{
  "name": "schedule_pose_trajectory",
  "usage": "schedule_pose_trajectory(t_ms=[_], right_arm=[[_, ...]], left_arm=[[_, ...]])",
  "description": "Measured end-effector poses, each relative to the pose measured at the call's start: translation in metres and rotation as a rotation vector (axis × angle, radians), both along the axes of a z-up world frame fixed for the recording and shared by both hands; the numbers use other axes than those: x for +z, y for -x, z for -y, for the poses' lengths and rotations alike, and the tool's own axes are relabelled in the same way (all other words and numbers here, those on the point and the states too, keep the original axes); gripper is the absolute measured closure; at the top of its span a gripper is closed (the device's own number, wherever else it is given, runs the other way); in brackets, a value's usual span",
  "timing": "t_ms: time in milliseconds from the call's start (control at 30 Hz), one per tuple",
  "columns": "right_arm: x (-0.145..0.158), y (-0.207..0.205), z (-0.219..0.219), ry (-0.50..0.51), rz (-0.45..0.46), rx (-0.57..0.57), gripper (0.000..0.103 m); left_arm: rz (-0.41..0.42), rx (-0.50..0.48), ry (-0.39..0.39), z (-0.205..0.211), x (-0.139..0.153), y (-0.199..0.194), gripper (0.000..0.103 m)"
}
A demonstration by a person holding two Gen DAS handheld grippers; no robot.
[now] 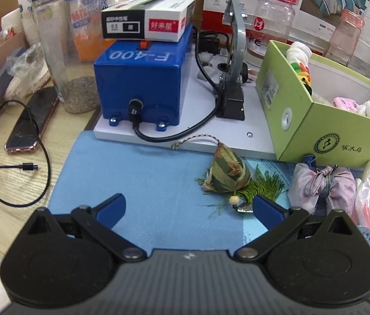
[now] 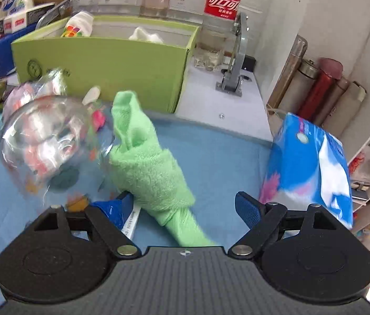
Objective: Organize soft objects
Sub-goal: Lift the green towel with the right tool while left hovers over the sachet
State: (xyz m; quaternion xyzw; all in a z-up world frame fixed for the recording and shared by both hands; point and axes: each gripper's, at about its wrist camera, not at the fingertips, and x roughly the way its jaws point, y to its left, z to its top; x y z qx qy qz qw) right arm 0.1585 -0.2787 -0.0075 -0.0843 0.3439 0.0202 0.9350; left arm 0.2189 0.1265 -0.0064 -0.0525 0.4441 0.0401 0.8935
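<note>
My left gripper [image 1: 189, 207] is open and empty above the blue mat [image 1: 137, 173]. A green striped cloth sachet [image 1: 228, 172] with a tassel lies just ahead of its right finger. A pale knotted cloth bundle [image 1: 324, 186] lies to the right. The green box [image 1: 324, 128] holds white and pink soft items. My right gripper [image 2: 185, 207] is open, with a rolled green towel [image 2: 148, 162] lying between its fingers, against the left one. The green box [image 2: 101, 63] also stands behind it in the right wrist view.
A blue F-400 machine [image 1: 143, 84] on a white board, a clear jar [image 1: 64, 50], a phone [image 1: 31, 123] and a cable stand at left. A crinkled clear bag [image 2: 46, 141] lies left of the towel. A tissue pack [image 2: 313, 168] and flasks [image 2: 321, 92] are at right.
</note>
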Motion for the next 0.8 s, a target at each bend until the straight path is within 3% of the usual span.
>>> schedule_pose_trajectory(t_ms=[67,233,467,600,800], right_arm=[[0.008,-0.001,0.003,-0.048,0.032,-0.033,0.032],[0.011,0.014,0.003,-0.042,0.044,-0.016,0.031],[0.007,0.036,0.032,-0.313,0.023,-0.051,0.031],[0.007,0.038,0.041,-0.441,0.04,-0.068,0.031],[0.034,0.023,0.029,-0.372,0.122,-0.005,0.031]], left_arm=[[-0.003,-0.01,-0.009,0.002,0.0,0.0,0.001],[-0.012,-0.037,-0.004,0.008,-0.002,-0.004,0.001],[0.018,-0.065,-0.002,0.009,0.006,-0.006,0.001],[-0.003,-0.036,0.094,0.01,0.003,-0.024,0.001],[-0.07,0.006,0.081,0.022,-0.015,-0.052,0.001]])
